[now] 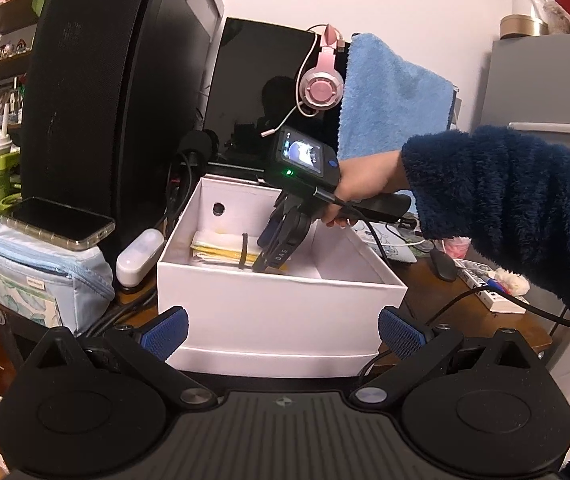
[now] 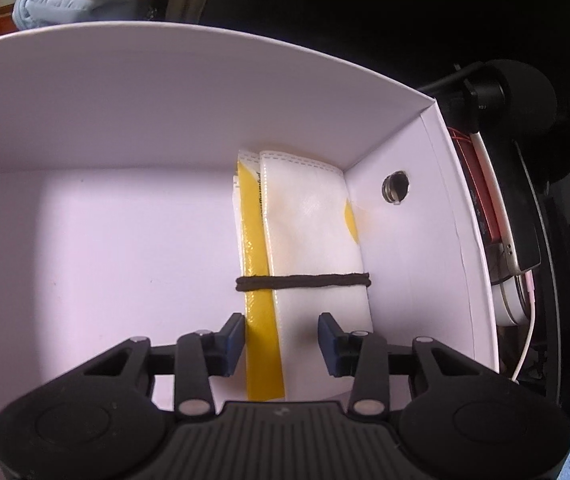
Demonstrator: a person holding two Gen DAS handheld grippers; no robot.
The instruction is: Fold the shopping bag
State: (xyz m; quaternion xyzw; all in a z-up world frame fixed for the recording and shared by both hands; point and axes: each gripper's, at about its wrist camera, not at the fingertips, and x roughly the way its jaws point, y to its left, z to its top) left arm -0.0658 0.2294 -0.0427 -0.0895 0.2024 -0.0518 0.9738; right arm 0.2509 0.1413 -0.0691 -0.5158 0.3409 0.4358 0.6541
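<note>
a: while the left tongs (image 1: 283,330) hang wide open before the open white cardboard box (image 1: 277,308), where does the bag lie?

b: the folded white and yellow shopping bag (image 2: 305,248) lies flat on the floor of that box, close to the wall with the round hole (image 2: 395,187). a thin black elastic band (image 2: 303,282) runs around it.

a: and the right tongs (image 2: 281,344)?

b: they reach down into the box. the blue pads (image 2: 233,344) stand part open, one on each side of the near end of the bag, with nothing pinched between them. whether they touch the bag i cannot tell.

a: who holds them?

b: a hand (image 1: 365,188) coming out of a fluffy dark blue sleeve (image 1: 505,208) grips the handle, seen from the left camera.

a: what stands around the box?

b: it sits on a brown wooden desk (image 1: 473,312). to its left is a pale blue zipped pouch (image 1: 37,280) with a smartphone in a clear case (image 1: 59,222) on top. behind are a tall black mesh speaker (image 1: 97,92), pink headphones (image 1: 321,84) and a blue fluffy towel (image 1: 393,96).
</note>
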